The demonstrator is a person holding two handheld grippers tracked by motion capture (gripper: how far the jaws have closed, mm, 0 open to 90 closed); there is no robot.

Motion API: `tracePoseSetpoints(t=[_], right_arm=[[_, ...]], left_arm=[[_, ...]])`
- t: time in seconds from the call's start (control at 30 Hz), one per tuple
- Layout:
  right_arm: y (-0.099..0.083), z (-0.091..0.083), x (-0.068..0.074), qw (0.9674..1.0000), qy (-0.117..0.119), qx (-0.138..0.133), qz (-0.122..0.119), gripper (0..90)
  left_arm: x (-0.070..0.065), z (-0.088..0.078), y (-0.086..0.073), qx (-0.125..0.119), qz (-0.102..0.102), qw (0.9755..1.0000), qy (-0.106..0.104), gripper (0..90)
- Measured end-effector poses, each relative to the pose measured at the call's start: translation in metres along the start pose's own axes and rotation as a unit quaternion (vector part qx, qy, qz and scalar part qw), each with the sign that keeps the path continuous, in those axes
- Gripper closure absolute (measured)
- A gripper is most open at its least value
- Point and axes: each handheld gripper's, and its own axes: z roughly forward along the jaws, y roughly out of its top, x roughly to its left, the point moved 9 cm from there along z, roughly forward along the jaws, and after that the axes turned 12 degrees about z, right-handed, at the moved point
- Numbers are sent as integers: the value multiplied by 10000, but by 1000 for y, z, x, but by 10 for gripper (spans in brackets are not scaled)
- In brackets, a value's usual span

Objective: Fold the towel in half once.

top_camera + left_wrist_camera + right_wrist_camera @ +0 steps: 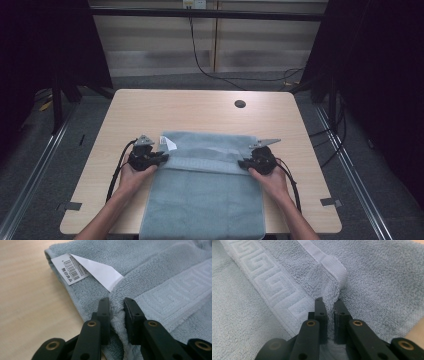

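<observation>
A light blue-grey towel [205, 195] lies on the wooden table [200, 107], its near end hanging over the front edge. Its far end is folded over toward the person, and a woven key-pattern band [200, 164] runs across it. My left gripper [161, 158] is shut on the towel's left edge [117, 315], just below a white care label [85, 271]. My right gripper [243, 162] is shut on a pinched fold of the towel's right edge [331, 292], beside the patterned band [272, 290]. Both jaws point inward toward each other across the towel.
A round cable hole [240, 104] sits near the table's far right. Bare wood lies to the left of the towel [30, 302] and beyond it. Black cables trail on the floor behind the table [220, 75]. Dark frame posts stand at both sides.
</observation>
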Motion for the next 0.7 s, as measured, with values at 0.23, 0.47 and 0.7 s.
tracePoseSetpoints(t=[0.23, 0.47, 0.7], right_arm=[[31, 22, -18, 9998, -182, -60, 57, 840], [51, 35, -33, 9989, -282, -262, 275, 841], [65, 43, -47, 9965, -395, -453, 573, 841]], left_arm=[[27, 15, 11, 20, -126, 9997, 218, 760], [43, 31, 25, 109, -52, 9981, 611, 761], [54, 40, 30, -132, -279, 9981, 527, 761]])
